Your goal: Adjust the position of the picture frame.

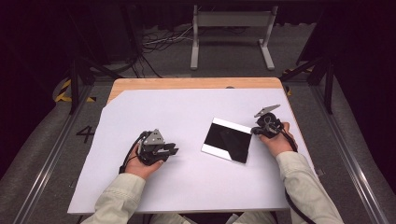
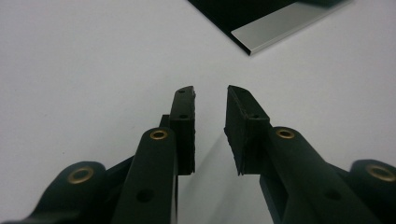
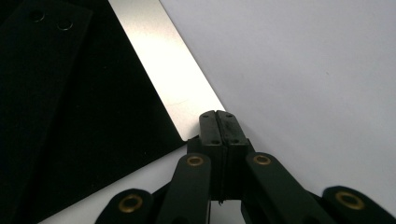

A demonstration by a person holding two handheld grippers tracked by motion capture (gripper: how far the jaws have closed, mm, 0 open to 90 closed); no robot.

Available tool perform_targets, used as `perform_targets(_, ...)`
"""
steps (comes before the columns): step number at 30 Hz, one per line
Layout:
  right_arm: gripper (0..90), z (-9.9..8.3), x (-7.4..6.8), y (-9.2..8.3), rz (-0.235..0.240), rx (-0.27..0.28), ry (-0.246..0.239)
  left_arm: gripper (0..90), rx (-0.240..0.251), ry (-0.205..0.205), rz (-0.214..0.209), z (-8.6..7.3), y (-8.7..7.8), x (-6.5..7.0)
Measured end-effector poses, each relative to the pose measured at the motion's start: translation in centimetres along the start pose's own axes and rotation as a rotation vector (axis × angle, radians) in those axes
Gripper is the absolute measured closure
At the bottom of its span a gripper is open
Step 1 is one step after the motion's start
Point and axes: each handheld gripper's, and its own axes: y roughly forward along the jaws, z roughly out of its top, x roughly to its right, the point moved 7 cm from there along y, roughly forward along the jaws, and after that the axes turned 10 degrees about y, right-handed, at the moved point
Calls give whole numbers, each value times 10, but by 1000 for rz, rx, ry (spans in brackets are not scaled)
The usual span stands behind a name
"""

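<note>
Left black two-jaw gripper (image 1: 172,151): jaws parted by a narrow gap, nothing between the pads, bare white sheet under them. Resting low on the white sheet (image 1: 154,107) covering the wooden table (image 1: 187,83), pointed toward the flat square black panel with silver strips along two edges (image 1: 227,139); near it, not touching. Panel corner with its silver strip at upper right in the left gripper view (image 2: 280,25).

Right black two-jaw gripper (image 1: 256,131): jaws clenched pad to pad, gripping nothing. Tips at the panel's right-hand corner, at or just over the end of the silver strip (image 3: 163,60); contact not certain.

Panel lying flat on the sheet, right of centre, between the two grippers, turned slightly askew.

Beyond the table: grey metal stand (image 1: 232,35), loose cables on the floor (image 1: 159,44).
</note>
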Motion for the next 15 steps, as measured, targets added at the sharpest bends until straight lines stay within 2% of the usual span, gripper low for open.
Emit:
perform_targets(5, 900, 8, -7, 6, 16, -1, -31, 736, 0, -7, -3, 0, 1, 0)
perform_targets(9, 900, 16, -15, 11, 47, -4, -60, 736, -3, -3, -10, -1, 2, 1)
perform_targets(15, 900, 22, -24, 15, 53, -15, -84, 736, -3, -2, -9, -1, 1, 1)
